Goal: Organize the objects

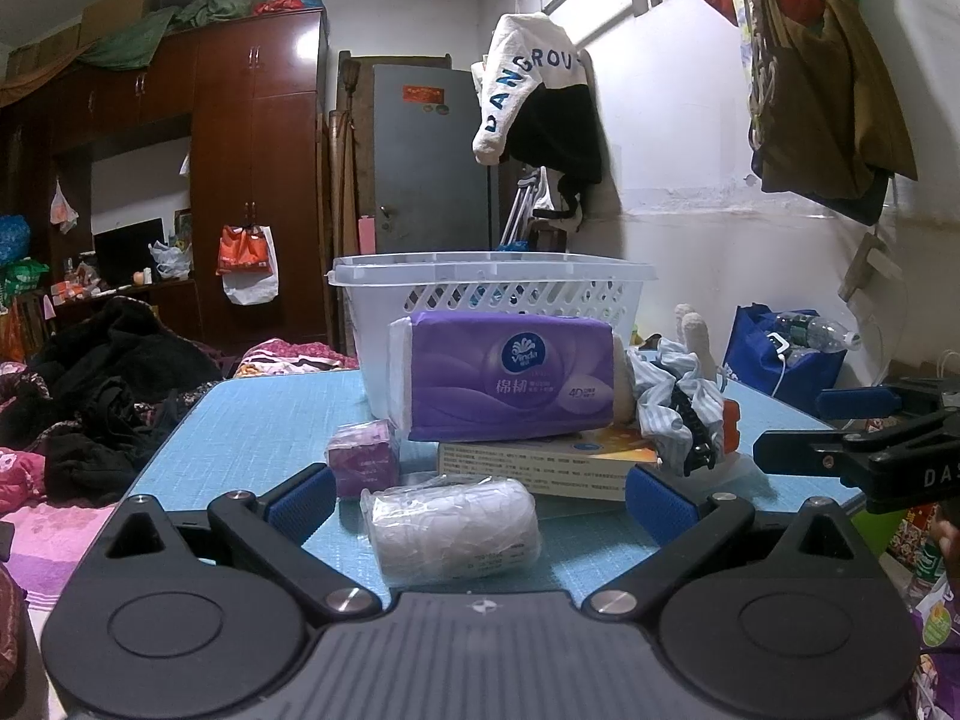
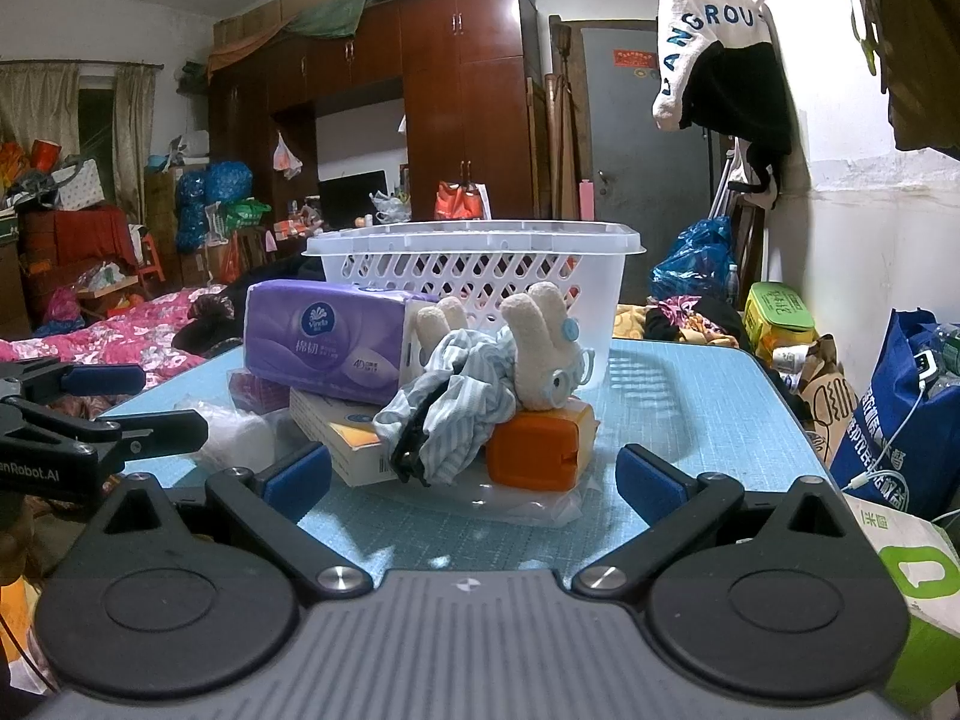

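1. The left gripper [image 1: 480, 495] is spread wide and holds nothing; a wrapped roll [image 1: 454, 531] lies on its side between its pads, at the near edge of the table [image 1: 264, 420], touching neither.
2. The right gripper [image 2: 474, 480] is spread just as wide and also empty, aimed at the pile in the table's middle; clear film [image 2: 528, 501] lies just ahead of it.
3. The pile: a purple pack [image 2: 327, 348] rests on a flat box [image 2: 345, 441]; a striped cloth [image 2: 462, 396] with a black clip [image 2: 414, 441] leans on an orange box [image 2: 540, 447], and a plush toy [image 2: 543, 348] sits on top. A small purple box [image 1: 363, 459] stands left of the flat box. The basket [image 2: 474, 276] stands behind, toward the far edge.
4. Risks, as I judge them:
   - The roll is round and slick in its wrap, so a closing pad could nudge it off the near edge.
   - The pack overhangs the flat box; pulling anything below may tip it.
   - The cloth, clip and toy look tangled, so lifting one may drag the others.
   - Both grippers sit close together and could collide.
5. Hard to make out: the basket's contents through its lattice, how the clip grips the cloth, and how far the film reaches under the orange box.
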Motion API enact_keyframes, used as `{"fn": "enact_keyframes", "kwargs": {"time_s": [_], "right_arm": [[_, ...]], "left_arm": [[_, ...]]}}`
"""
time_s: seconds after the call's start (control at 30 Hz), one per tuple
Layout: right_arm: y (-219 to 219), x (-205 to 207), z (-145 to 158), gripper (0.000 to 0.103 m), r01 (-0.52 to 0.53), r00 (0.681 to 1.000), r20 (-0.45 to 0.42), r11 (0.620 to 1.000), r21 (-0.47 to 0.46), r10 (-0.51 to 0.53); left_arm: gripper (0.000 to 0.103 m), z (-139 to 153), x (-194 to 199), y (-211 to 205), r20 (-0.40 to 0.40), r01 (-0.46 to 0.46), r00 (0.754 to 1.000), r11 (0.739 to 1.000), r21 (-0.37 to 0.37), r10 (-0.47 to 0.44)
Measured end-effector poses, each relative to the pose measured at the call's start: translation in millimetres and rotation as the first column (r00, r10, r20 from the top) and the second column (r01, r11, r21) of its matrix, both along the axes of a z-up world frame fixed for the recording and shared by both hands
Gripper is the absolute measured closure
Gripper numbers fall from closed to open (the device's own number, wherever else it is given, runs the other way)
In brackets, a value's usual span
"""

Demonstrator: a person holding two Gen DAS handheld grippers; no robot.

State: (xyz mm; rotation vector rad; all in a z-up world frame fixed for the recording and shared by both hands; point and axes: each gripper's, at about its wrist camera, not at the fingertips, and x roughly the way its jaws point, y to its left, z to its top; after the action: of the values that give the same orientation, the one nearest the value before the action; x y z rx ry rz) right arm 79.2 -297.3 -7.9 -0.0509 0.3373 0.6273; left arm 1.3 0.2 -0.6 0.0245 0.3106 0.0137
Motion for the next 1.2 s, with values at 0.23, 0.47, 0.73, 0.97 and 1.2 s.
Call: {"fn": "enact_keyframes", "kwargs": {"time_s": [0.23, 0.47, 0.73, 0.97, 1.2], "right_arm": [[-0.1, 0.1, 0.2, 0.0, 0.0, 1.0, 0.0, 1.0, 0.0, 0.0], [0.0, 0.2, 0.2, 0.0, 0.0, 1.0, -0.001, 1.0, 0.0, 0.0], [-0.6, 0.2, -0.5, 0.0, 0.0, 1.0, -0.001, 1.0, -0.001, 0.0], [-0.4, 0.2, -0.5, 0.0, 0.001, 1.0, -0.001, 1.0, -0.001, -0.001], [-0.5, 0.1, -0.8, 0.0, 0.0, 1.0, -0.001, 1.0, -0.002, 0.0]], "left_arm": [[0.0, -0.1, 0.7, 0.2, -0.002, 0.003, 1.0, 1.0, -0.001, -0.003], [0.0, -0.1, 0.8, 0.1, -0.003, 0.003, 1.0, 1.0, -0.001, -0.003], [0.0, -1.6, 0.9, -0.8, -0.005, 0.009, 1.0, 1.0, -0.002, -0.009], [0.0, -1.6, 0.9, -1.3, -0.005, 0.01, 1.0, 1.0, -0.003, -0.01], [0.0, -3.8, 2.9, -2.3, -0.009, 0.016, 1.0, 1.0, -0.003, -0.016]]}}
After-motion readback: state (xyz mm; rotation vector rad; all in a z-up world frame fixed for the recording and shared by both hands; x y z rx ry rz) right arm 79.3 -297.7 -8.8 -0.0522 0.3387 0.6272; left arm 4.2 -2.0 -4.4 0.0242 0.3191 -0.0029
